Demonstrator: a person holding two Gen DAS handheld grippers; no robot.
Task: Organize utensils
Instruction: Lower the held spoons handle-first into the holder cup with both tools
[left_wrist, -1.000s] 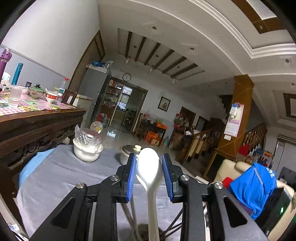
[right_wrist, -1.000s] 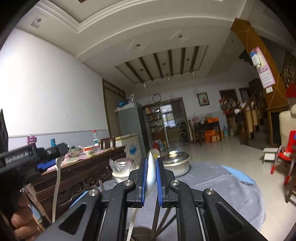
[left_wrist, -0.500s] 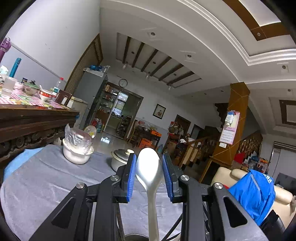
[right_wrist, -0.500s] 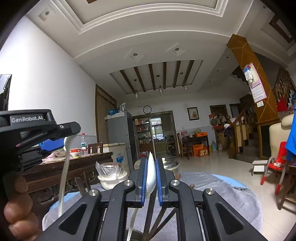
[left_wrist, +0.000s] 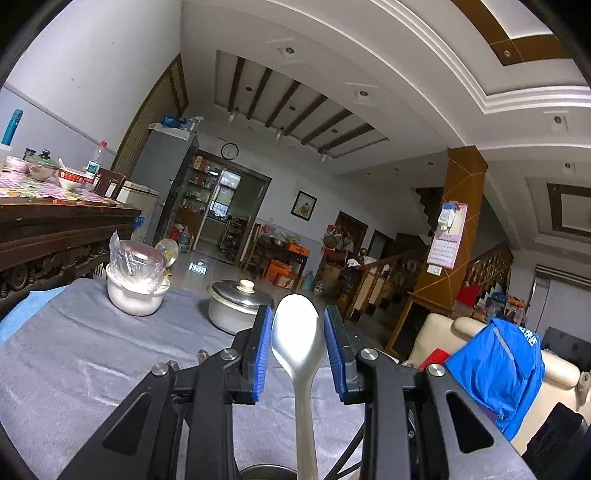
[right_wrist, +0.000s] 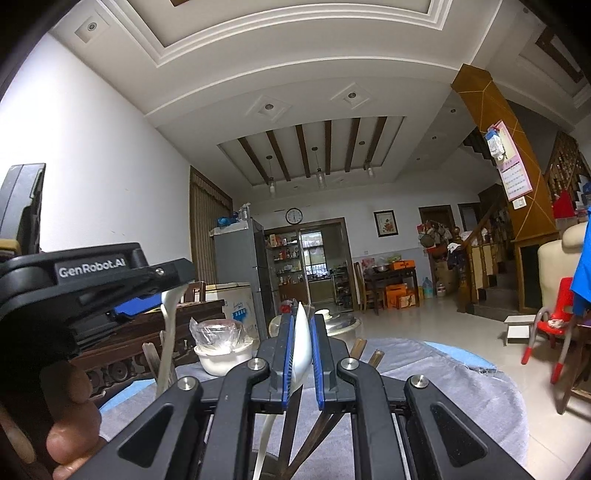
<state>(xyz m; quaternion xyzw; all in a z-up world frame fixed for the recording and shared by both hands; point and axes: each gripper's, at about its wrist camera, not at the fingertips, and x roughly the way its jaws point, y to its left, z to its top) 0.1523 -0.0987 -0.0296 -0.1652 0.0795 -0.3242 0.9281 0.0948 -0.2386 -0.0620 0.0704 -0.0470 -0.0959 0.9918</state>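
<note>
My left gripper (left_wrist: 297, 310) points level and is shut on the bowl of a pale upright spoon (left_wrist: 297, 343). The spoon's handle runs down to a metal holder's rim (left_wrist: 266, 472) at the bottom edge. My right gripper (right_wrist: 302, 319) is shut on a white spoon (right_wrist: 301, 347) seen edge-on, whose handle drops between brown chopsticks (right_wrist: 362, 349) standing in the holder below. In the right wrist view the left gripper (right_wrist: 173, 284) shows at the left, held by a hand (right_wrist: 70, 424), with its spoon handle (right_wrist: 168, 332) hanging down.
A grey cloth covers the table (left_wrist: 74, 369). On it stand a white bowl with a plastic-wrapped item (left_wrist: 135, 295) and a lidded steel pot (left_wrist: 236, 302). A dark wooden dining table (left_wrist: 55, 221) is at the left, a blue jacket on a sofa (left_wrist: 495, 369) at the right.
Both grippers have sunk a little with their spoons still held. The wooden table's top now shows nearly edge-on. In the right wrist view the left gripper looms larger and higher.
</note>
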